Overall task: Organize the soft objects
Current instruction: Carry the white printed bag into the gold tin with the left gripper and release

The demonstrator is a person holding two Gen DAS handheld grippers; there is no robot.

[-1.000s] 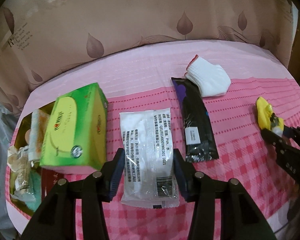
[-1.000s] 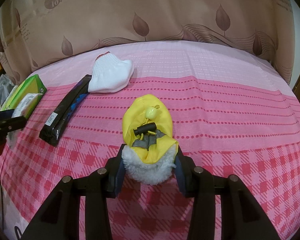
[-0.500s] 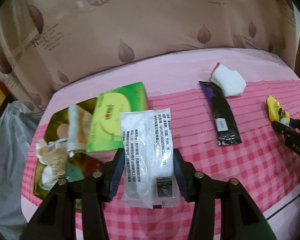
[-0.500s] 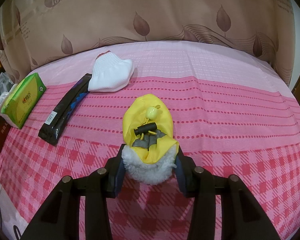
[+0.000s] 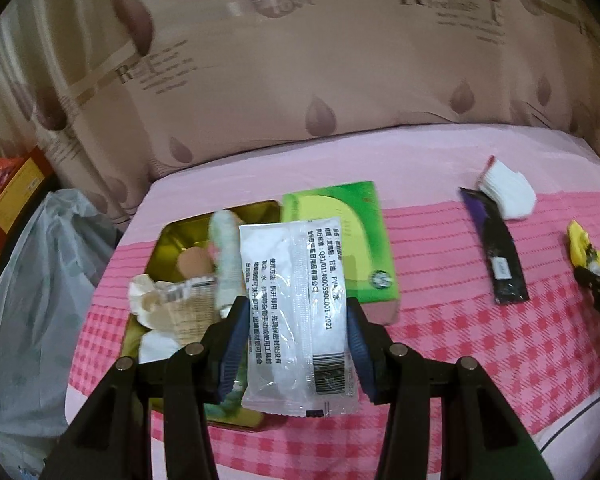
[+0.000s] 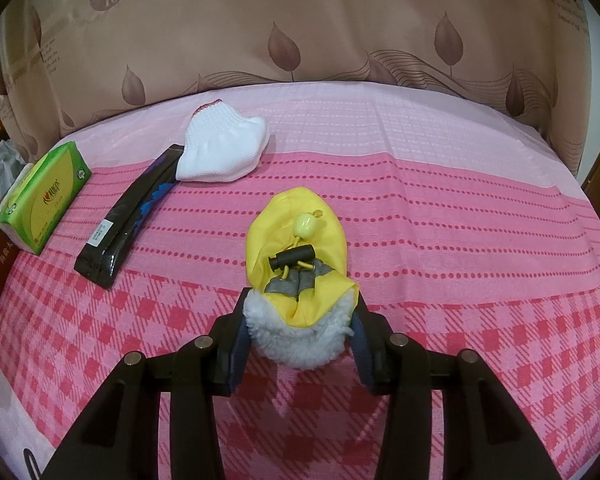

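In your left hand-held gripper [image 5: 294, 346] you have the clear plastic sachet [image 5: 294, 304], clamped across its lower half by both blue pads. It looks light, floppy and slick: the film will probably slide if you loosen, so keep the pinch on the flat sides near the barcode end, not on the crimped seam. It hangs in the air, tilted away from you, with its far end over the gold tray [image 5: 168, 240] just beyond and left of the fingers. Wrapped snacks already lie in that tray, so I judge it the drop spot. The green tissue pack [image 5: 340, 248] sits just past the sachet and right of the tray. This hand points steeply downward.

Your right hand-held gripper [image 6: 298, 338] is closed on the fleecy white cuff of the yellow pouch [image 6: 296, 240], which lies on the pink checked counter [image 6: 480, 264] stretching away from the fingers. The pouch is soft and squashy; the cuff gives a bulky, forgiving hold. This hand also points steeply down. Farther out and left lie the black packet [image 6: 132, 216] and, touching its far end, the white sock [image 6: 224, 152].
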